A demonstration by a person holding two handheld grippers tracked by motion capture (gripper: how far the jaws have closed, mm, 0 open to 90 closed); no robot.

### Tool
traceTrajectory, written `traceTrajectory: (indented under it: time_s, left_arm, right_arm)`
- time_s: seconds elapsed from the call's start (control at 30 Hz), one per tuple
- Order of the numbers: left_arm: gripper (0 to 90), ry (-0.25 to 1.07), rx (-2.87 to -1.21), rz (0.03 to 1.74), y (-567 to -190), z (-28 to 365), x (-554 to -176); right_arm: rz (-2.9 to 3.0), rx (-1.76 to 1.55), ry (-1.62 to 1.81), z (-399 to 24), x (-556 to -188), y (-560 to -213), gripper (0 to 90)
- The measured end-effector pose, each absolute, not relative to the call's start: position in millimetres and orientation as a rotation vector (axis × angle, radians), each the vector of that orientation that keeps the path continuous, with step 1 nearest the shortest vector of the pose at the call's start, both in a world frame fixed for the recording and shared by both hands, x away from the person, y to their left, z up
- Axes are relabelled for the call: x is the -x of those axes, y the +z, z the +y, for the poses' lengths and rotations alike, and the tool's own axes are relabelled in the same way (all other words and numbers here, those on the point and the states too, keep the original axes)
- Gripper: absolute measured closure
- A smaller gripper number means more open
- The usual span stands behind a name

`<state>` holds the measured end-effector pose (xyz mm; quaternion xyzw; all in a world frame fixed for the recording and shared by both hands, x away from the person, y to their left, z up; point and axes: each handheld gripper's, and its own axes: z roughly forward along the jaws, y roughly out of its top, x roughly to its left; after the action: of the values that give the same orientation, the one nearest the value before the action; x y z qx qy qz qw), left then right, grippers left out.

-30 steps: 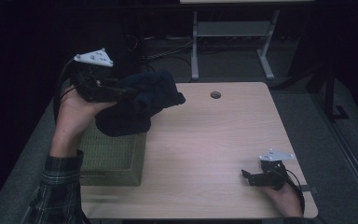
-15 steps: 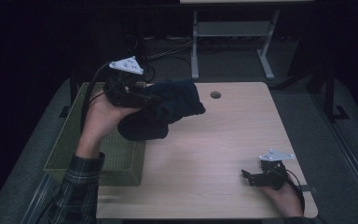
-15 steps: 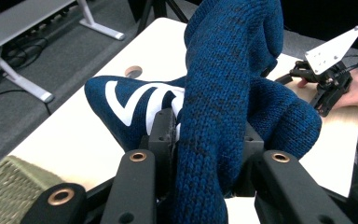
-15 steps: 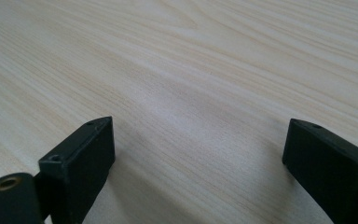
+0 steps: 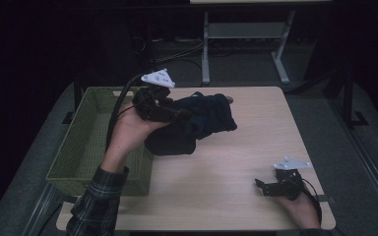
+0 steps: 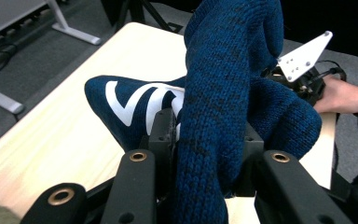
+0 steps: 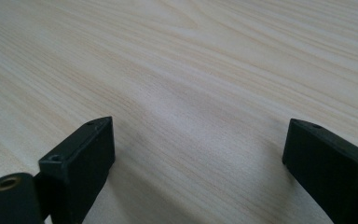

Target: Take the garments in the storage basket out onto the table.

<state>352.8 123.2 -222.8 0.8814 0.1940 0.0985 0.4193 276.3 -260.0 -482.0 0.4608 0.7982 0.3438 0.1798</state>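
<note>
A dark blue knitted garment (image 5: 202,123) with a white pattern (image 6: 135,100) hangs bunched in my left gripper (image 5: 178,115), which is shut on a thick fold of it. The cloth is held above the left-middle of the wooden table (image 5: 226,196), just right of the green woven basket (image 5: 74,147). In the left gripper view the knit (image 6: 228,93) rises between the jaws and drapes toward the tabletop. My right gripper (image 5: 265,187) rests at the table's front right, its jaws wide open with nothing between them. Below my right gripper (image 7: 196,154) lies bare wood (image 7: 191,70).
The basket takes up the table's left side, its rim level with my left forearm. A small round mark (image 5: 230,100) on the far part of the table peeks out beside the cloth. A grey metal stand (image 5: 246,34) is on the floor beyond the table.
My left hand has carried the garment to the right and a little down, from above the basket to over the table. The right gripper has not moved.
</note>
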Motion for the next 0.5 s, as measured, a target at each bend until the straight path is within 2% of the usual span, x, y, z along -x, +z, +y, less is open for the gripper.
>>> traceTrajectory:
  time_s: [0.5]
  left_arm:
    - [67.3,0.13,-2.225,0.459,-261.1,90.5,-343.9]
  right_arm:
    - [2.257,-1.301,0.973,-260.2,-276.4,-482.1,8.8]
